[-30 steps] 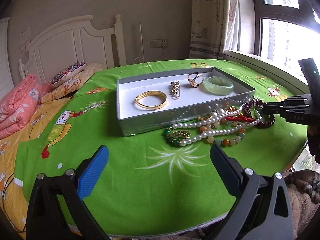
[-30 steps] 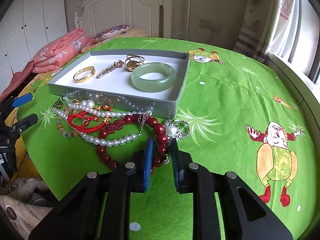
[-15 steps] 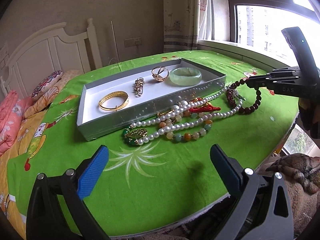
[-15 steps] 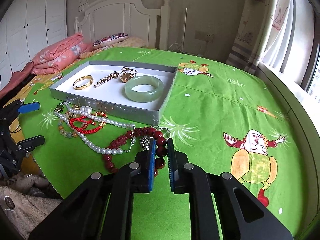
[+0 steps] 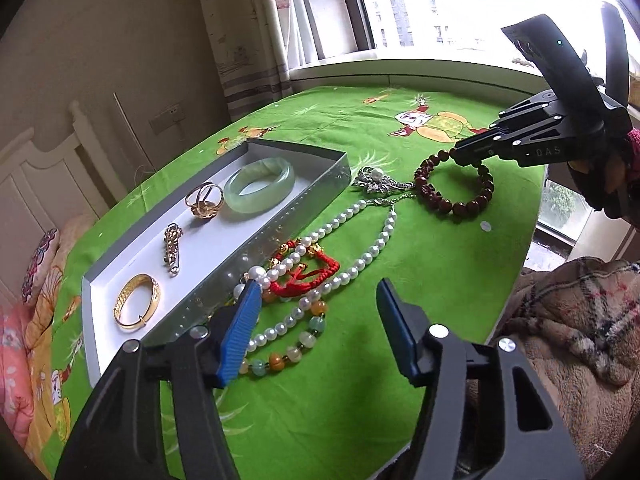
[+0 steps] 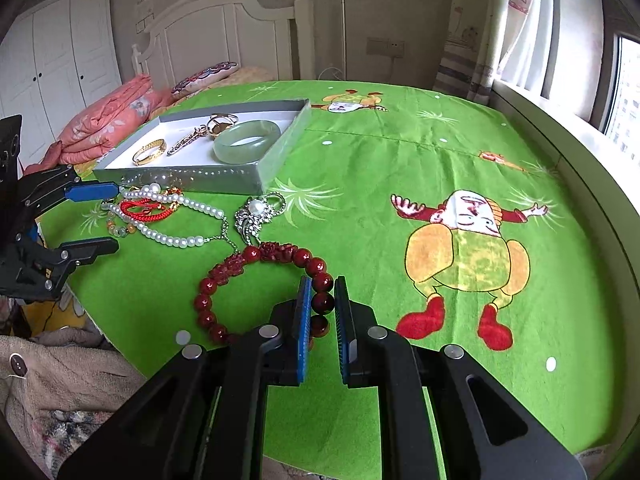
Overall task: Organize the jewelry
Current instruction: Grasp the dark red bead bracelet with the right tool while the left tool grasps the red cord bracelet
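Beside the grey tray [image 6: 276, 152], which holds four pieces, the right gripper [image 6: 320, 312] pinches one dark-red bead bracelet [image 6: 240, 260] while the left gripper [image 5: 316, 328] gapes wide, empty, over the pearl necklace [image 5: 360, 236].

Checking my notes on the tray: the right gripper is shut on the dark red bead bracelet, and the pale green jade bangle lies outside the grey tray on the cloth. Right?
Not quite. The pale green jade bangle lies inside the grey tray, as the left wrist view shows. The rest holds: the right gripper is shut on the dark red bead bracelet.
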The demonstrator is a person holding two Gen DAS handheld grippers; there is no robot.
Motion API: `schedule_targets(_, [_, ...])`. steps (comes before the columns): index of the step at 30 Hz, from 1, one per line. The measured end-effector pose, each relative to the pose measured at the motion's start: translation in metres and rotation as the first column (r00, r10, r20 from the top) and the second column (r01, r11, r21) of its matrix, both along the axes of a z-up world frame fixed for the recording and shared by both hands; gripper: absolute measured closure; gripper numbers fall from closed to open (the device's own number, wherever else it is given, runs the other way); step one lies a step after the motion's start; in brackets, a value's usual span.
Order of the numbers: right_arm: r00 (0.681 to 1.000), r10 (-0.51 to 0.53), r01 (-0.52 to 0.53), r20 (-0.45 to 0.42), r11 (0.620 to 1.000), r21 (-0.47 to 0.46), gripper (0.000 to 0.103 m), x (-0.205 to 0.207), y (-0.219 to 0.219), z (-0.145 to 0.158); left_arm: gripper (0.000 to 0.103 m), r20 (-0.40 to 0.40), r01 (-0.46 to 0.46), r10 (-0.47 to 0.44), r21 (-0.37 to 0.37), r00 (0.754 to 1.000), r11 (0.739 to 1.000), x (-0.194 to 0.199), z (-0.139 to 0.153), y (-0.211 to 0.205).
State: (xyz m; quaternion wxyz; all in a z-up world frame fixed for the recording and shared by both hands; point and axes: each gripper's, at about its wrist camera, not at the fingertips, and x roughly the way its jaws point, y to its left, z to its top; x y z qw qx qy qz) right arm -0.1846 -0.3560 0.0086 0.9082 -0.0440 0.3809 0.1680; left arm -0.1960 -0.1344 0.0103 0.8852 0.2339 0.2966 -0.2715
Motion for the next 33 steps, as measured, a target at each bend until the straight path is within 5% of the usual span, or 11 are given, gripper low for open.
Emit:
schedule_targets(13, [1.000,-0.025,0.025,-0.001,0.997,0.072,0.091,0.002,-0.022,-0.005,0.078,-0.047,0.119,-0.112,0.194,0.993,0.974,0.025,-0.010,-0.020])
schedule_targets(14, [1.000,-0.026,0.026,-0.002,0.997,0.078,0.091,0.002,-0.023,-0.005,0.087,-0.052,0.117,-0.109,0.194,0.993,0.974,0.026,-0.011,-0.020])
schedule_targets(16, [1.000,-0.030,0.030,-0.007,0.995,0.093,0.091,0.003,-0.025,-0.005,0.095,-0.059,0.111,-0.103,0.149,0.993,0.983,0.027,-0.008,-0.016])
schedule_targets(22, [0.999,-0.034,0.037,-0.024,0.992,0.121,0.089,0.004,-0.027,-0.005,0.095,-0.100,0.067,-0.077,-0.102,0.992,0.993,0.032,0.021,0.006])
schedule_targets(33, [0.999,-0.019,0.023,-0.036,0.990,0.138,0.079,0.004,-0.026,-0.004,0.095,-0.201,0.072,-0.112,-0.198,0.973,0.978,0.035,0.026,0.017])
